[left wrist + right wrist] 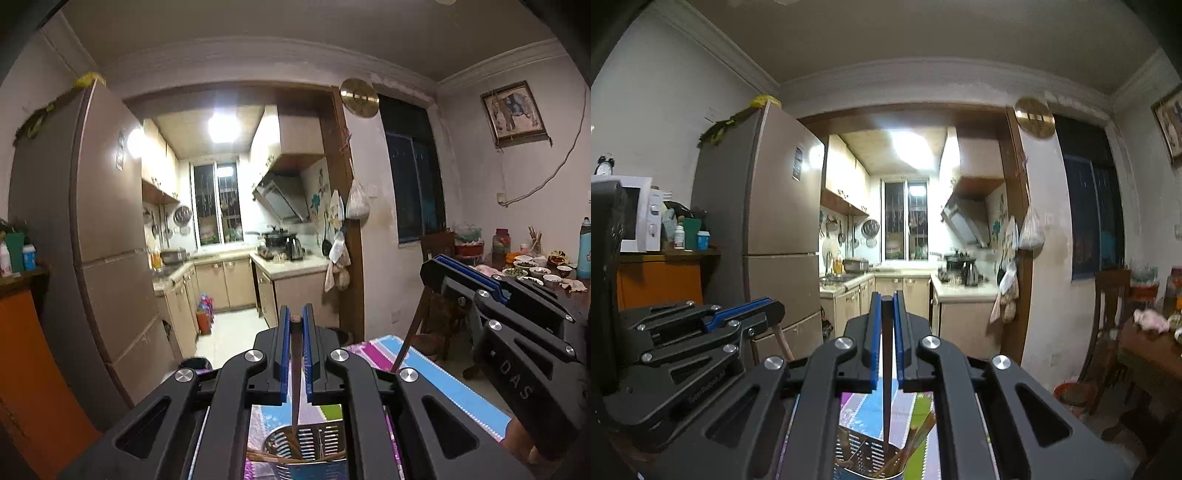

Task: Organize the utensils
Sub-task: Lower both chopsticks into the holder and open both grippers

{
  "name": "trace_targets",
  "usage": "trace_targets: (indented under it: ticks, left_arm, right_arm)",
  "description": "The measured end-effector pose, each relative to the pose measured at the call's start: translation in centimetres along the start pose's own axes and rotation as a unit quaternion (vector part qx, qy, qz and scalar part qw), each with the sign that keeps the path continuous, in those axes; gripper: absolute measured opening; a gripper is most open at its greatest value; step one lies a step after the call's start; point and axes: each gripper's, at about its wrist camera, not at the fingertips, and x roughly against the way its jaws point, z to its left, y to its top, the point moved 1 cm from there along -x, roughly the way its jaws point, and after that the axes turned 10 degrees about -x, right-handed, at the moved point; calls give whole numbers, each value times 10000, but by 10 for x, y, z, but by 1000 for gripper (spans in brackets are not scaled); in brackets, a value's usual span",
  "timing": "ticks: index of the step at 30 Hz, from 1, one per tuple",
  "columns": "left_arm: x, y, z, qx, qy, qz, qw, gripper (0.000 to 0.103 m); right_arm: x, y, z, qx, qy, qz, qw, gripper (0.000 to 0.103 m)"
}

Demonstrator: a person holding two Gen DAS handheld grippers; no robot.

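A dark wooden chopstick (295, 373) is held between the blue pads of the left hand-held gripper (295, 318), whose jaws are drawn in narrow upon it. The stick is slim, smooth and tapered; its blunt end shows at the fingertips and its thin point hangs toward a utensil holder (306, 443) directly below. In the same way, a second chopstick (887, 369) of like colour and shape is clamped in the right hand-held gripper (886, 301), its jaws likewise narrow, and its point reaches down into the mouth of the utensil holder (866, 456). Both hand-held grippers are built of matt black plastic links joined by bright metal pins.

The utensil holder is seen to be of shiny metal, round, with rows of slots cut in its wall; several more chopsticks (919, 435), paler brown, lean inside it. Beneath the holder a table (461, 391) is covered by a glossy cloth printed in blue, purple, pink and green bands. Beyond the holder, a brown-fronted refrigerator (107, 221) with a smooth, faintly reflective door is seen, and beside it a lit kitchen doorway.
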Motion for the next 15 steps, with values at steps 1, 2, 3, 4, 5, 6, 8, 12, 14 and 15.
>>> trace_targets:
  ticks: [1,2,3,4,5,6,8,12,14,15]
  left_arm:
    - [-8,-7,-1,27,-4,94,10000,8]
    - [-11,-13,1,56,-20,161,9999,8]
    - [-18,-19,1,123,-80,257,9996,8]
    - [-25,-26,2,189,-120,377,9990,8]
    - [-31,-31,3,213,-119,479,9986,8]
    - [-37,-33,3,215,-119,551,9982,8]
    - [-50,-44,3,242,-123,779,9966,8]
    - [-68,-61,4,298,-148,1075,9937,8]
    - [-77,-69,3,280,-138,1231,9919,8]
    - [-82,-72,3,284,-155,1292,9911,8]
  right_arm:
    - [-7,-6,-4,-69,-19,104,9999,5]
    - [-14,-12,-7,-122,-31,201,9997,5]
    - [-21,-20,-12,-189,-34,323,9993,5]
    - [-26,-25,-13,-229,-30,411,9989,5]
    - [-32,-32,-16,-276,-23,523,9982,5]
    - [-36,-36,-17,-317,-24,602,9977,5]
    - [-47,-51,-20,-447,-27,821,9956,5]
    - [-62,-76,-20,-557,-19,1165,9916,5]
    - [-66,-83,-17,-528,-23,1272,9905,5]
    - [-67,-86,-16,-506,-27,1316,9900,5]
